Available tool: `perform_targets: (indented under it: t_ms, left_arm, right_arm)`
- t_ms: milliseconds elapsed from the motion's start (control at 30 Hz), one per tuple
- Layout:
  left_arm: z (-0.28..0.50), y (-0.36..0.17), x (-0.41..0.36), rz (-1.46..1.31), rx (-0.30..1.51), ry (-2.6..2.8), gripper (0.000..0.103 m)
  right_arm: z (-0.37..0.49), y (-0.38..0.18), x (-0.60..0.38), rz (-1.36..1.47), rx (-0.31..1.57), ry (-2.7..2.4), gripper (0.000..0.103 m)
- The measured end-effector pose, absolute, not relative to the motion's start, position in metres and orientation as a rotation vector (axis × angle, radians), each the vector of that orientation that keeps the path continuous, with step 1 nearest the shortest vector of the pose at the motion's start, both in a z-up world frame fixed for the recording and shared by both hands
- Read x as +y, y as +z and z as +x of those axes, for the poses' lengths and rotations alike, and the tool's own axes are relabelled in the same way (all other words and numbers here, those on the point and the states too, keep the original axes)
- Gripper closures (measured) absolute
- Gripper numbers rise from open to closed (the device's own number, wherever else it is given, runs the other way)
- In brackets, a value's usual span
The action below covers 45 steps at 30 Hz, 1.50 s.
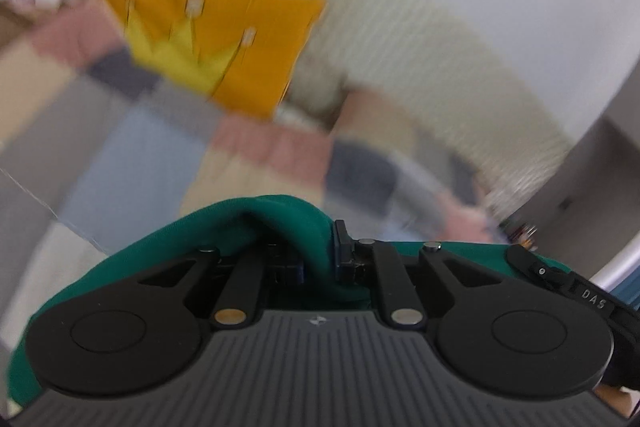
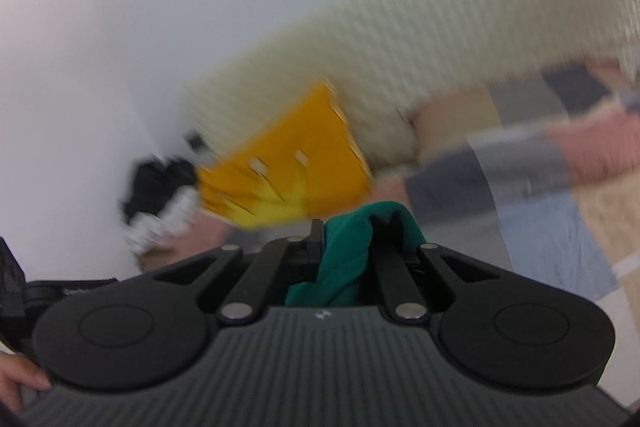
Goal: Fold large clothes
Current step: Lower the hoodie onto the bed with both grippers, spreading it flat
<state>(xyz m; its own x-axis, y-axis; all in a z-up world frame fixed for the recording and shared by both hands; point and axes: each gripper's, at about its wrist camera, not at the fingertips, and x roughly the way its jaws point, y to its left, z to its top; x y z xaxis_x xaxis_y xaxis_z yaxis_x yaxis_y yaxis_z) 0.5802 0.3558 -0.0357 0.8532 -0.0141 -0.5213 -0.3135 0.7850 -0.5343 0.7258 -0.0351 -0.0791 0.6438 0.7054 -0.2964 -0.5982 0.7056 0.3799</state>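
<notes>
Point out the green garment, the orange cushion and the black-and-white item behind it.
green garment (image 1: 292, 223): left wrist view, bunched fold at the claw.
orange cushion (image 1: 256, 39): left wrist view, plain orange face.
black-and-white item (image 2: 160, 187): right wrist view, dark middle, blurred.

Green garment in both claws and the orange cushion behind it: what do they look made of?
Green garment: likely soft matte knit, jersey or fleece; it bunches in rounded folds between the pads of the left claw and the right claw. Orange cushion: seemingly matte woven or felt-like fabric with a yellow crown applique; blur hides the weave.
</notes>
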Motion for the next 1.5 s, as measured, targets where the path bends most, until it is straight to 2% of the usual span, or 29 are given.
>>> perform_targets:
  t_ms: [200, 433, 567, 667, 700, 733, 767, 800, 833, 1067, 1267, 1500]
  left_arm:
    - [0.704, -0.179, 0.419, -0.677, 0.674, 0.145, 0.084]
    - [0.755, -0.245, 0.443, -0.712, 0.788, 0.145, 0.081]
    - [0.738, -0.218, 0.429, -0.673, 0.804, 0.121, 0.079]
    - [0.734, -0.205, 0.426, -0.652, 0.834, 0.089, 0.066]
    - [0.727, -0.197, 0.424, -0.659, 0.842, 0.080, 0.049]
    - [0.718, -0.187, 0.422, -0.658, 0.840, 0.078, 0.035]
    - [0.709, -0.179, 0.420, -0.649, 0.825, 0.079, 0.031]
    - [0.702, -0.171, 0.418, -0.630, 0.813, 0.082, 0.025]
    - [0.695, -0.163, 0.415, -0.611, 0.807, 0.078, 0.024]
    - [0.612, -0.112, 0.391, -0.542, 0.734, 0.061, 0.024]
    - [0.508, -0.078, 0.366, -0.520, 0.674, 0.086, 0.024]
    - [0.382, -0.072, 0.345, -0.509, 0.671, 0.165, 0.024]
  right_arm:
    - [0.754, -0.181, -0.017, 0.282, 0.582, 0.688, 0.096]
    - [0.784, -0.239, -0.001, 0.248, 0.718, 0.633, 0.093]
    - [0.786, -0.247, -0.001, 0.278, 0.747, 0.627, 0.092]
    - [0.783, -0.239, 0.001, 0.236, 0.748, 0.630, 0.089]
    - [0.782, -0.237, 0.002, 0.224, 0.750, 0.632, 0.081]
    - [0.779, -0.233, 0.002, 0.218, 0.752, 0.634, 0.067]
    - [0.776, -0.229, 0.002, 0.221, 0.751, 0.639, 0.057]
    - [0.768, -0.224, -0.001, 0.233, 0.745, 0.649, 0.039]
    - [0.761, -0.218, -0.004, 0.242, 0.736, 0.656, 0.029]
    - [0.680, -0.180, -0.030, 0.229, 0.660, 0.671, 0.029]
    - [0.587, -0.154, -0.063, 0.153, 0.598, 0.686, 0.029]
    - [0.477, -0.147, -0.108, 0.117, 0.545, 0.718, 0.029]
